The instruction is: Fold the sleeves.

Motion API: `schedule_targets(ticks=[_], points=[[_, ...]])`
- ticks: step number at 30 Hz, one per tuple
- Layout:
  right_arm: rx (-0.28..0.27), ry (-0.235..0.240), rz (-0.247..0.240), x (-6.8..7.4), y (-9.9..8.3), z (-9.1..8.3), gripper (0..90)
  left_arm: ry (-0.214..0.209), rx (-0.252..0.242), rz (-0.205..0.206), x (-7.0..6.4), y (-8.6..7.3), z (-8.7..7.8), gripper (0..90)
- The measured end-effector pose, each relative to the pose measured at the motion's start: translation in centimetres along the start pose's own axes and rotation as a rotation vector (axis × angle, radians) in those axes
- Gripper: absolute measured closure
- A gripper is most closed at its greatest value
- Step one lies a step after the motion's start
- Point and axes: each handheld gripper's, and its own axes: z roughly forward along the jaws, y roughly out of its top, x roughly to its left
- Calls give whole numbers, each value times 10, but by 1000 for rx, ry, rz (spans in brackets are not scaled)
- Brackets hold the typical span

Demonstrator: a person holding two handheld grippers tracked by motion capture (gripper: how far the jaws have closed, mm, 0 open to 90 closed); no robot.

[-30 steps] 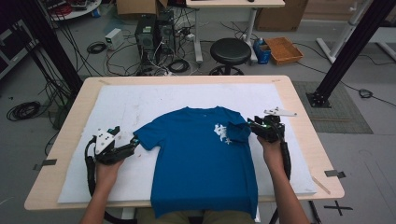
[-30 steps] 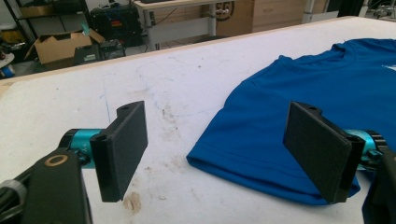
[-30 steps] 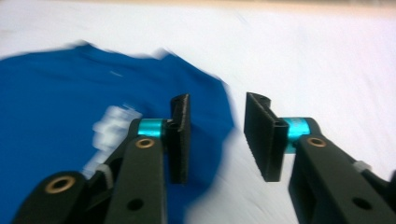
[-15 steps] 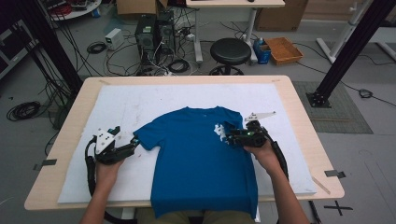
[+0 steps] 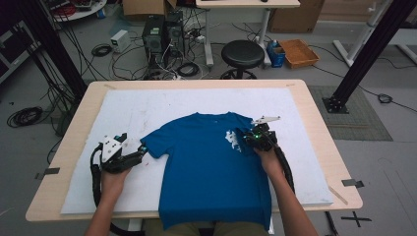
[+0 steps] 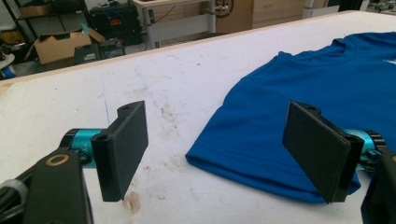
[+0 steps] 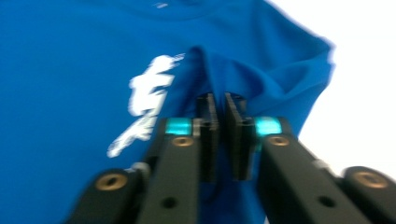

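A blue T-shirt (image 5: 206, 162) with a white print (image 5: 231, 140) lies face up on the white mat, its hem hanging over the near table edge. My right gripper (image 5: 250, 139) is shut on the shirt's right sleeve (image 7: 261, 79), folded inward over the chest beside the print (image 7: 144, 100). My left gripper (image 5: 140, 151) rests open on the mat at the tip of the left sleeve (image 6: 261, 135). That sleeve's hem lies between its two black pads (image 6: 123, 149), and the right pad overlaps the cloth.
A white mat (image 5: 147, 110) covers most of the wooden table (image 5: 78, 113). Behind the table stand a black stool (image 5: 242, 54), computer towers (image 5: 160, 32), loose cables and a cardboard box (image 5: 300, 51). A black frame post (image 5: 364, 54) rises at the right.
My right gripper has carried the right sleeve inward, from the shirt's outer edge to over the chest beside the print. The left gripper has stayed put.
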Motion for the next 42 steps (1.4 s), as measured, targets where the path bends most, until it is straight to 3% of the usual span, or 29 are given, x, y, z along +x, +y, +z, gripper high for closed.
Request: schedule_targets(ticks=[2,3,4,5,6,7,8,9,10,11,12,14,16,17,18,19,21,22,24,25,28,31,33,34,35,36,37,41,42], points=[[-30,122,2,3,1,0,869,1,1,-2,0,0,0,226],[-116,231,8,4,3,-5,758,0,2,0,1,0,0,228],[-116,231,8,4,3,-5,758,1,2,1,1,0,0,228],[-192,240,58,3,5,-10,542,0,1,-1,0,0,0,228],[-192,240,58,3,5,-10,542,-2,1,1,0,0,0,228],[-196,142,66,1,7,-16,523,-2,0,3,0,0,0,228],[-196,142,66,1,7,-16,523,1,2,7,0,0,0,228],[-202,91,78,-1,6,-18,525,0,2,8,0,0,0,228],[-192,-17,117,-8,3,-20,541,0,2,8,0,0,0,229],[-192,-17,117,-8,3,-20,541,0,3,8,0,0,0,229],[-135,-89,126,-14,0,-18,551,0,4,7,0,0,0,229],[-106,-86,131,-15,-2,-16,546,1,5,6,0,0,0,229],[-14,-69,102,-14,-5,-6,553,0,4,3,0,0,0,229],[28,-102,59,-12,-6,-1,585,-1,3,2,0,0,0,229],[28,-160,-16,-7,-5,-3,803,-1,3,3,0,0,0,228],[42,-257,-75,-4,-5,-3,804,0,6,6,0,0,0,229],[38,-288,-52,-9,-8,-5,691,0,5,8,0,0,0,228],[38,-288,-52,-9,-8,-5,691,1,5,8,0,0,0,228],[4,-290,18,-18,-10,-10,555,-1,7,6,0,0,0,229],[-58,-223,79,-26,-11,-18,536,-2,4,4,0,0,0,229],[-88,-191,84,-27,-11,-24,565,2,8,2,0,0,1,229],[-73,-3,8,-16,-11,-25,740,5,9,2,0,0,1,229],[-52,19,-28,-10,-11,-24,778,4,9,0,0,0,1,228],[-31,81,-62,-4,-11,-23,817,3,8,-1,0,0,1,229],[-14,88,-72,0,-11,-23,842,2,7,-2,0,0,1,228],[44,109,-102,6,-12,-19,863,2,8,-4,0,0,1,229],[79,132,-102,8,-14,-16,858,2,8,-4,0,0,1,229],[57,179,-72,6,-16,-19,755,2,7,-6,0,0,1,229],[-25,183,-33,0,-15,-30,702,2,8,-6,0,0,1,229]])
